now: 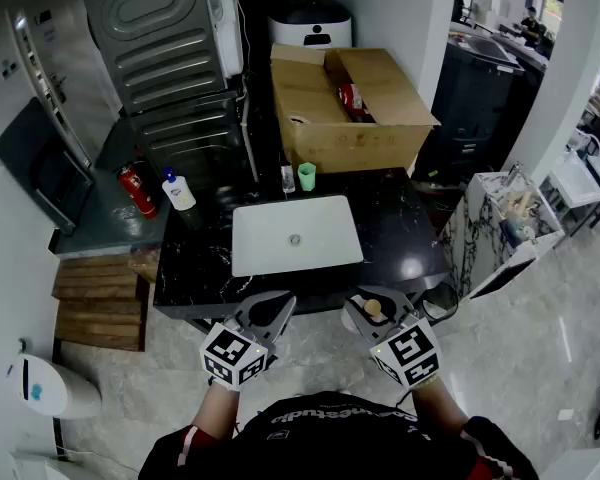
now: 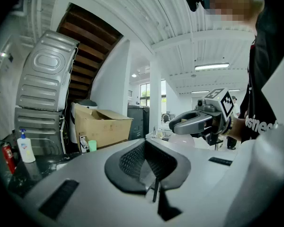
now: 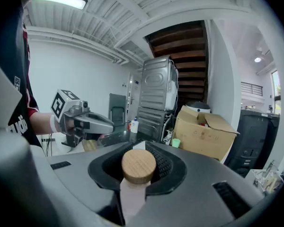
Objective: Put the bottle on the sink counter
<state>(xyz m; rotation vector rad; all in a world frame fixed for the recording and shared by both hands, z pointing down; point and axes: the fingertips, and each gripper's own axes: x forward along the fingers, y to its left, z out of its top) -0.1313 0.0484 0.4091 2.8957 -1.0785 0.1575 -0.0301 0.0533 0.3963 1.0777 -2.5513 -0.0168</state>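
A bottle with a round wooden cap [image 3: 138, 165] and a pale pink body sits between the pads of my right gripper [image 3: 140, 150], which is shut on it. In the head view the bottle's cap [image 1: 373, 308] shows inside the right gripper [image 1: 366, 304], held just in front of the near edge of the black marble sink counter [image 1: 405, 230]. The white basin [image 1: 296, 233] lies in the counter's middle. My left gripper [image 1: 276, 310] hovers at the same edge, left of the right one. Its jaws [image 2: 146, 148] are shut with nothing in them.
A green cup [image 1: 306, 176] and a small faucet [image 1: 287, 176] stand behind the basin. An open cardboard box [image 1: 350, 108] fills the far end. A white pump bottle [image 1: 178, 190] and a red extinguisher [image 1: 137, 190] are at the left. A marble stand [image 1: 500, 218] is on the right.
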